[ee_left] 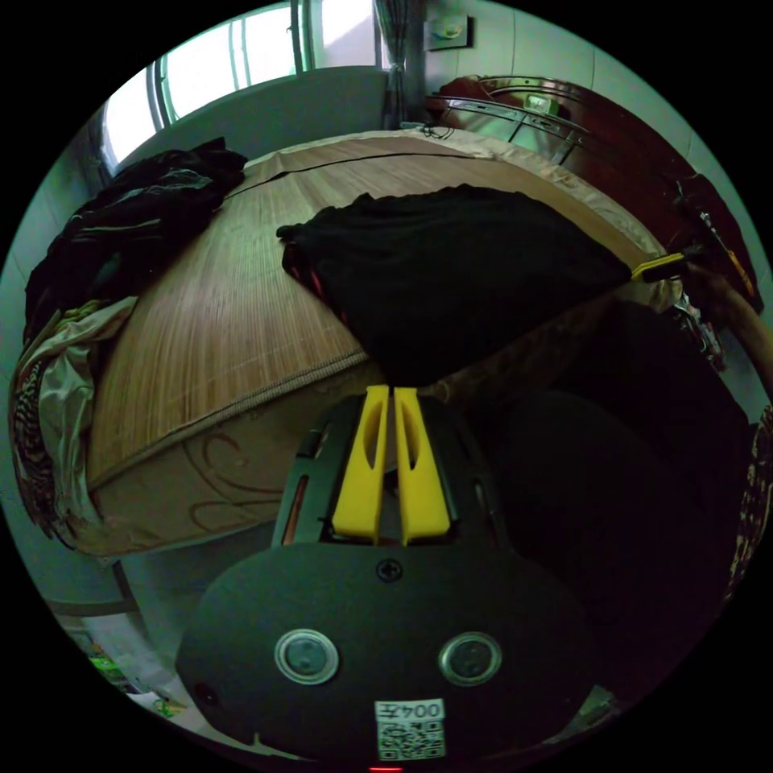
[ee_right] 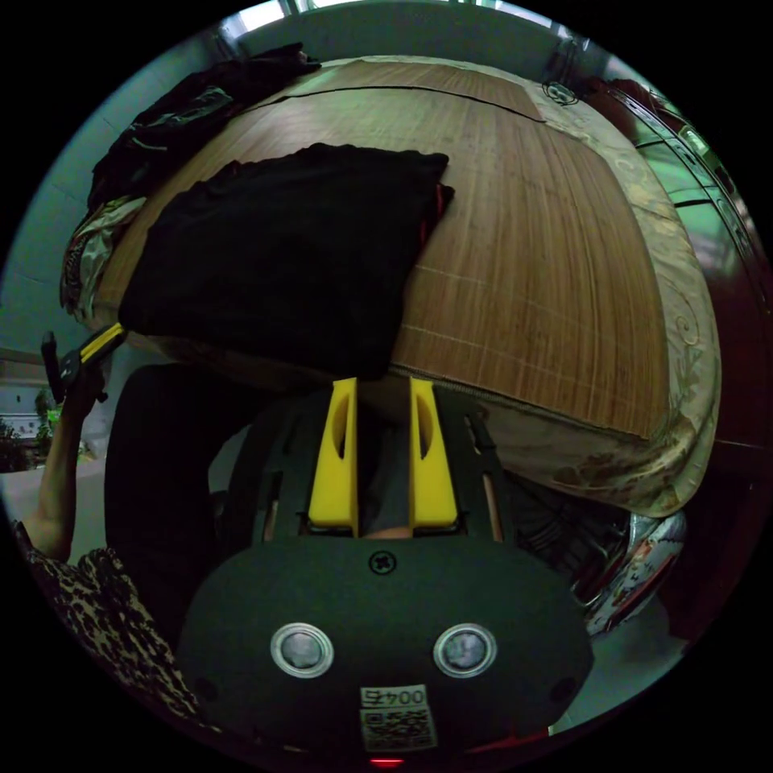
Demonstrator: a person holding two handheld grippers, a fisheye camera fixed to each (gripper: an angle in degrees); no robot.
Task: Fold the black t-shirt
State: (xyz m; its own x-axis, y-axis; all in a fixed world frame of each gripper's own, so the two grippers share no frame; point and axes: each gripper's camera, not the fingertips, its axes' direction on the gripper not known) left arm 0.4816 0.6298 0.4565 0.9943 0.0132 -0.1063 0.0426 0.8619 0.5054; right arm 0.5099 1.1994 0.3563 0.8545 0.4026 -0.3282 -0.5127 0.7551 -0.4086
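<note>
Black t-shirt stretched between our two grippers at the bed's near edge.

We see the black t-shirt (ee_left: 451,274) on the bamboo mat (ee_left: 233,322), its long axis along the bed edge; left gripper (ee_left: 390,394) and right gripper (ee_right: 383,385) each clamp a near corner. Bare mat lies beyond; a clothes pile (ee_left: 121,233) sits far off.

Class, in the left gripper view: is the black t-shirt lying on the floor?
No. The black t-shirt lies on the bamboo mat covering the bed.
</note>
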